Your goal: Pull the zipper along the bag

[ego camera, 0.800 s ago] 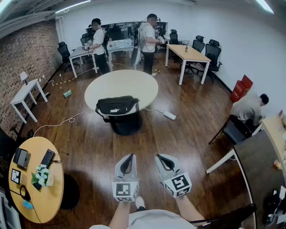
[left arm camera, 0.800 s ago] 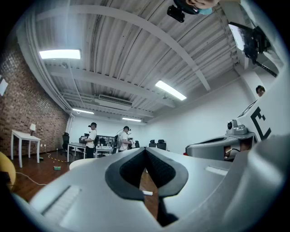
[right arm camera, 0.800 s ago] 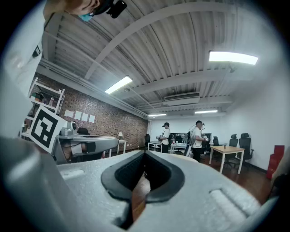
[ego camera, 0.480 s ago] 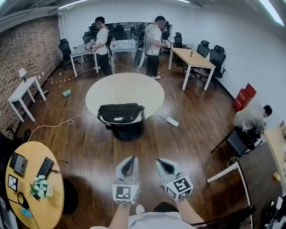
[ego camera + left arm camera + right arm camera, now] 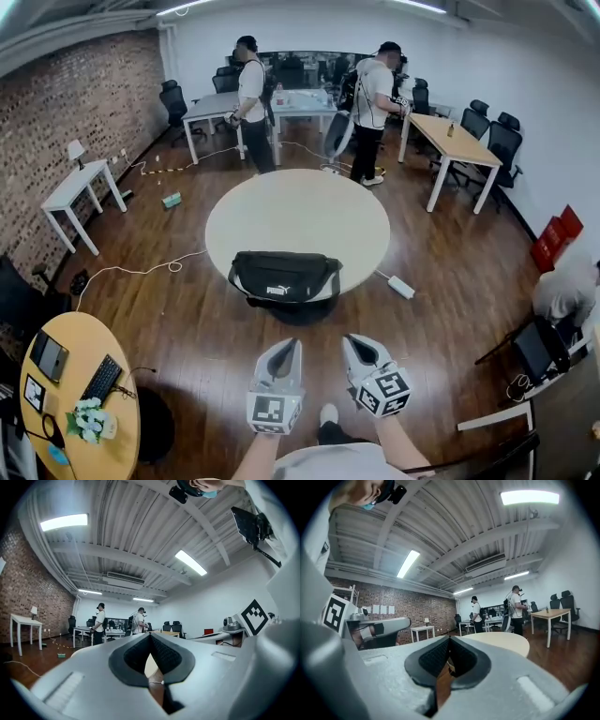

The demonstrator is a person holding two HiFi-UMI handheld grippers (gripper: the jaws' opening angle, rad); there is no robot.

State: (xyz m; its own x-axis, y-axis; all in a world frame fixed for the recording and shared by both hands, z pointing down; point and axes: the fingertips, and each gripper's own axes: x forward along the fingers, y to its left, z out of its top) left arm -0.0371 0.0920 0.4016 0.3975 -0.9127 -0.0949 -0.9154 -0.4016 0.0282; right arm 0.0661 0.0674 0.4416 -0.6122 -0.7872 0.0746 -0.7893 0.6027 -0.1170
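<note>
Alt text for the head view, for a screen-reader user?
A black fabric bag lies at the near edge of a round cream table, untouched. The left gripper and right gripper hover above the dark wood floor short of it, jaws shut and empty.

Left tool [image 5: 287,345] and right tool [image 5: 356,341] are held side by side, jaws together, empty.

**Head view.** Black fabric bag [image 5: 284,275] on round beige table [image 5: 309,211]: zipper too small to tell. Table base mostly hidden under top & bag. Seated person in grey top [image 5: 565,292], R edge: partly cut off. Yellow round side table [image 5: 117,441], lower L: cut by bottom edge.
</note>
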